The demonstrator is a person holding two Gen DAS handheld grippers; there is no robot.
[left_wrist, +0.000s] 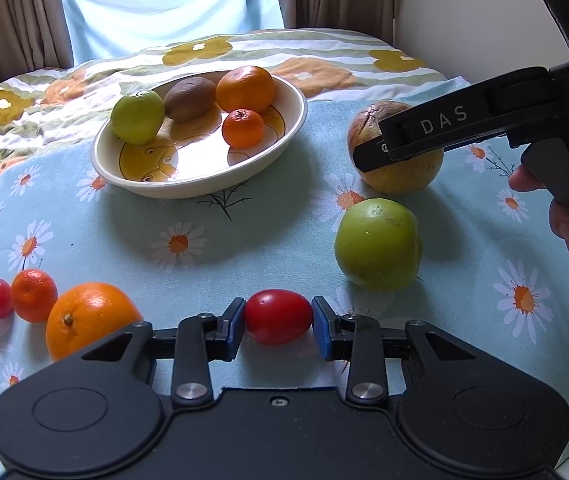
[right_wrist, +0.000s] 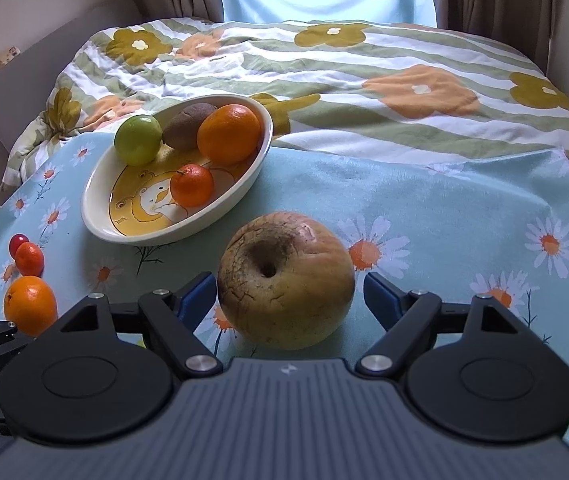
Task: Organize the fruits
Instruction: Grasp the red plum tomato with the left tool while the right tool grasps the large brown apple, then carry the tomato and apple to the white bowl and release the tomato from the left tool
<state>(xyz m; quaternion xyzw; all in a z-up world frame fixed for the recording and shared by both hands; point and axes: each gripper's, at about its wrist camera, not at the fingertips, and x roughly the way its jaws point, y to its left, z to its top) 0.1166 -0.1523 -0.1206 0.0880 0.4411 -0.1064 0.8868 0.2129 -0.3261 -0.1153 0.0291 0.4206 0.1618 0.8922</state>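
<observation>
From the left wrist, the left gripper (left_wrist: 278,322) is seen held low and level over the daisy cloth (left_wrist: 244,240), its blue pads (left_wrist: 235,322) clamped on a red tomato (left_wrist: 278,322). From the right wrist, the right gripper (right_wrist: 288,294) is spread wide around a brownish apple (right_wrist: 286,280), pads apart from its skin, with the bowl (right_wrist: 124,232) near, ahead to the left.

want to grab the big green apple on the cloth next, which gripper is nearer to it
Hard to call; probably the left. The left gripper sits around the red tomato, just before the green apple. The right gripper straddles the brown apple behind it.
</observation>
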